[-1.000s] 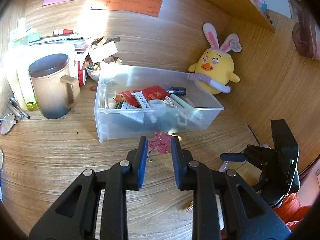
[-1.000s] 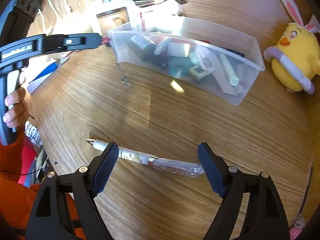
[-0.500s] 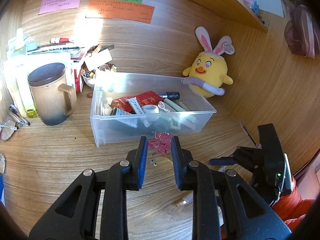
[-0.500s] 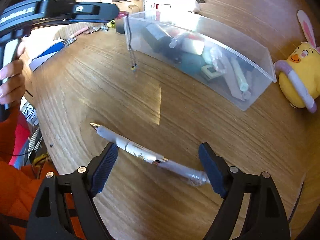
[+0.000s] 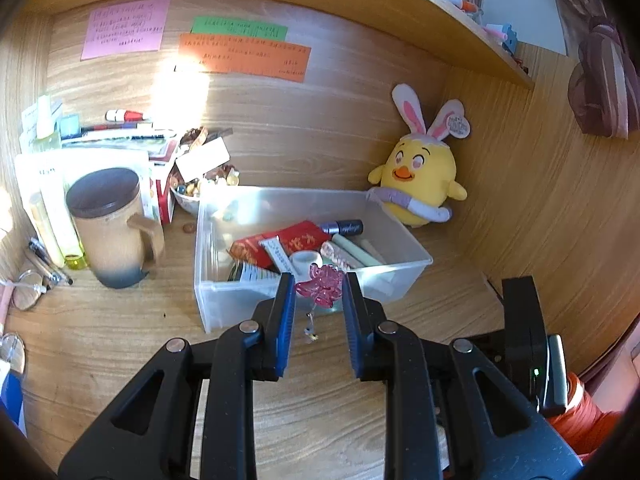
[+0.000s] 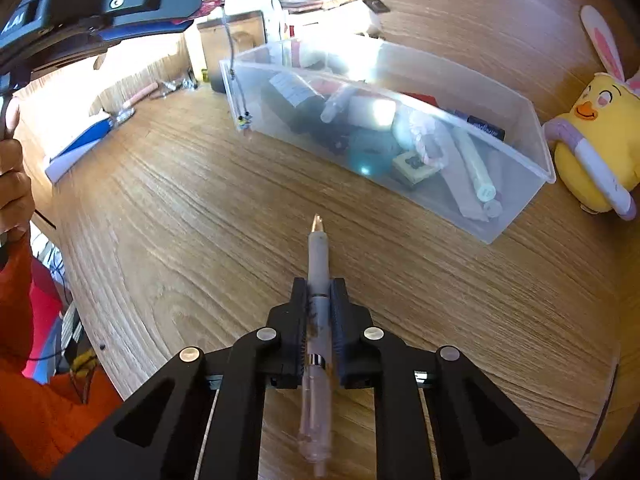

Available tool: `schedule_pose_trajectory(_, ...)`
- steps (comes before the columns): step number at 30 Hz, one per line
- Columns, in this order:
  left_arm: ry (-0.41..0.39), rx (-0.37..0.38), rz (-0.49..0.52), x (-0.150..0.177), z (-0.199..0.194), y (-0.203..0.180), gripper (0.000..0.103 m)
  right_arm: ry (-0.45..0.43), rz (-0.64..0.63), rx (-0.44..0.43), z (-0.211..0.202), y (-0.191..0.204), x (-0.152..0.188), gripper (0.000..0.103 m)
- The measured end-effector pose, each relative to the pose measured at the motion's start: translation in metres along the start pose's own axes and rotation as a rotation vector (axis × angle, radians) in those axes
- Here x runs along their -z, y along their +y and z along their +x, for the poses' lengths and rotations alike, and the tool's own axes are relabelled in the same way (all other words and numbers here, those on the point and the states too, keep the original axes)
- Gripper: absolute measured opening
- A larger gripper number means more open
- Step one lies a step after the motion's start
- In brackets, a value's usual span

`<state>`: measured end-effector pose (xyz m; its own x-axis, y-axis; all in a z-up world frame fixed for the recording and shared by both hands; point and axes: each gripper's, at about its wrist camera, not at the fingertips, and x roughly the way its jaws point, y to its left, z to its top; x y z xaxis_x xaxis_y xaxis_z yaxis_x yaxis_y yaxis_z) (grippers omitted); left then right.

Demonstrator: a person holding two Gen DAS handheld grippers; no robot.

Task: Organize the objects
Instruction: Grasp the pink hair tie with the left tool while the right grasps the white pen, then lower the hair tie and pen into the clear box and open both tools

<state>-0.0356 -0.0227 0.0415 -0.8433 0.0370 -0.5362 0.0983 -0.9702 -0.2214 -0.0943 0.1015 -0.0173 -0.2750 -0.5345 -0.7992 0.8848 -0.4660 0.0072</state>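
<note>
My left gripper point(image 5: 318, 285) is shut on a pink translucent charm point(image 5: 322, 286) whose thin string dangles below it. It hovers just before the front wall of a clear plastic bin point(image 5: 224, 304) that holds several small items. In the right wrist view the left gripper point(image 6: 188, 2) hangs high at the top left, the charm's string point(image 6: 236, 80) dropping beside the bin point(image 6: 532, 148). My right gripper point(image 6: 319, 285) is shut on a pale pen point(image 6: 318, 252). The pen lies along the fingers, tip pointing toward the bin, just over the wooden desk point(image 6: 180, 216).
A lidded brown mug point(image 5: 112, 224), a bowl of small bits point(image 5: 188, 196) and stacked papers stand left of the bin. A yellow plush chick point(image 5: 420, 176) sits at its right end. Sticky notes hang on the back panel under a shelf. A person's hand point(image 6: 12, 188) grips the left tool.
My right gripper has closed on the pen, which lay crosswise between open fingers and now points forward. My left gripper has risen a little with the charm.
</note>
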Motion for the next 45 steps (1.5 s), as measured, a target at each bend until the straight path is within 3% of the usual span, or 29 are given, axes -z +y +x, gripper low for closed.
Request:
schedule_pose_trajectory(12, -0.038, 0.007, 0.009, -0.028, 0.010, -0.004, 0.023, -0.177, 0.071, -0.010, -0.035, -0.010, -0.031, 0.010)
schedule_pose_trajectory(22, -0.042, -0.010, -0.011, -0.051, 0.031, 0.005, 0.023, -0.312, 0.101, 0.045, -0.059, -0.033, -0.080, 0.010)
schedule_pose_trajectory(33, 0.001, -0.017, -0.040, -0.063, 0.066, 0.023, 0.023, -0.351, 0.115, 0.086, -0.055, -0.062, -0.123, 0.010)
schedule_pose_trajectory(41, 0.092, 0.007, -0.054, -0.054, 0.106, 0.034, 0.023, -0.272, 0.091, 0.134, -0.013, -0.066, -0.134, 0.010)
schedule_pose_trajectory(45, 0.145, 0.026, -0.073, -0.049, 0.122, 0.042, 0.023, -0.233, 0.106, 0.115, 0.005, -0.072, -0.134, 0.010)
